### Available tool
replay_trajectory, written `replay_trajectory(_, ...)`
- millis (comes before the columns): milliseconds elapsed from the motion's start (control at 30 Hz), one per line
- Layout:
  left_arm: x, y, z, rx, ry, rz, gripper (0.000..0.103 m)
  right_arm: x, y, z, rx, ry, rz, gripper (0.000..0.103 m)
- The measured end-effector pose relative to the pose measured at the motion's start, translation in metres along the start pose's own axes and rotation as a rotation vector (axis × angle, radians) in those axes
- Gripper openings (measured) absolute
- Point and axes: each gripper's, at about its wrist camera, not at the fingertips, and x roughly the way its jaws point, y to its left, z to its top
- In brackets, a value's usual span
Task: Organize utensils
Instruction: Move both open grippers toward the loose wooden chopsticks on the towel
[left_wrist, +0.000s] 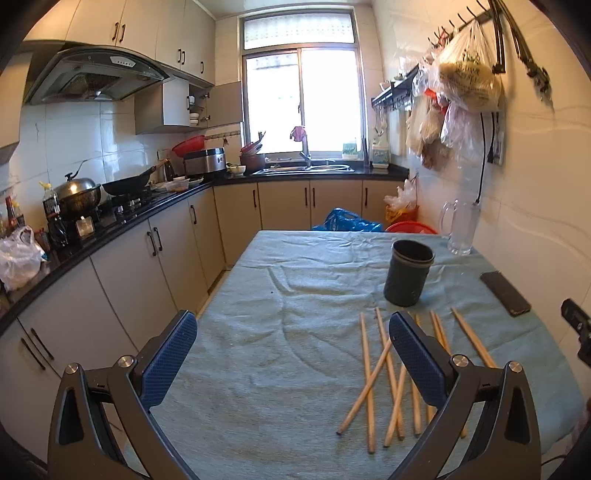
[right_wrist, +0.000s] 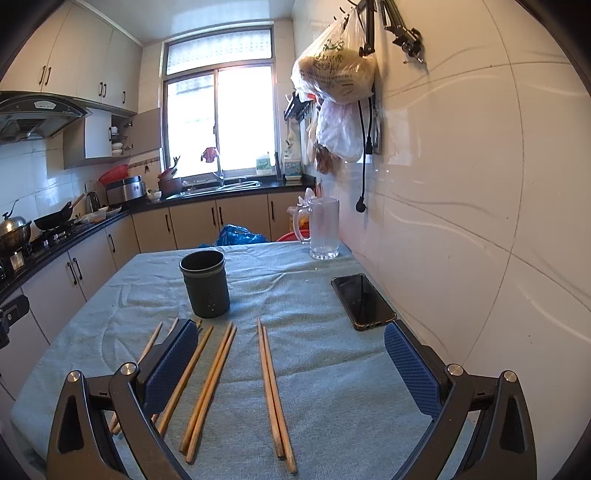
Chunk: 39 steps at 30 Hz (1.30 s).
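Wooden chopsticks (right_wrist: 221, 384) lie loose on the teal tablecloth (right_wrist: 332, 369), some crossed, one pair (right_wrist: 275, 395) parallel & apart from the rest. Dark utensil holder (right_wrist: 205, 284) stands upright just beyond them, nothing in it as far as visible. L gripper (left_wrist: 293, 354) jaws wide apart, holding nothing, above cloth left of chopsticks. R gripper (right_wrist: 290, 363) jaws wide apart, over the sticks. Phone (right_wrist: 364, 301) & glass mug (right_wrist: 324, 228) near wall.
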Motion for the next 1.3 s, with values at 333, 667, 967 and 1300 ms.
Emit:
replay_trajectory(333, -0.014, -0.005, -0.004, -0.002, -0.022, -0.032, 0.103, -0.018, 0.006, -0.003, -0.026, -0.034, -0.001, 0.102)
replay_trajectory(667, -0.012, -0.026, -0.014, 0.018, 0.024, -0.118, 0.103, -0.034, 0.001, -0.005, -0.044, -0.099, -0.09, 0.103)
replay_trajectory(967, 0.007, -0.052, -0.028, 0.033, 0.119, -0.225, 0.103, -0.022, -0.017, -0.01, -0.018, -0.034, -0.109, 0.103)
replay_trajectory(1300, 0.028, -0.079, -0.039, 0.074, 0.196, -0.274, 0.103, 0.0, -0.034, -0.02, 0.005, 0.038, -0.125, 0.103)
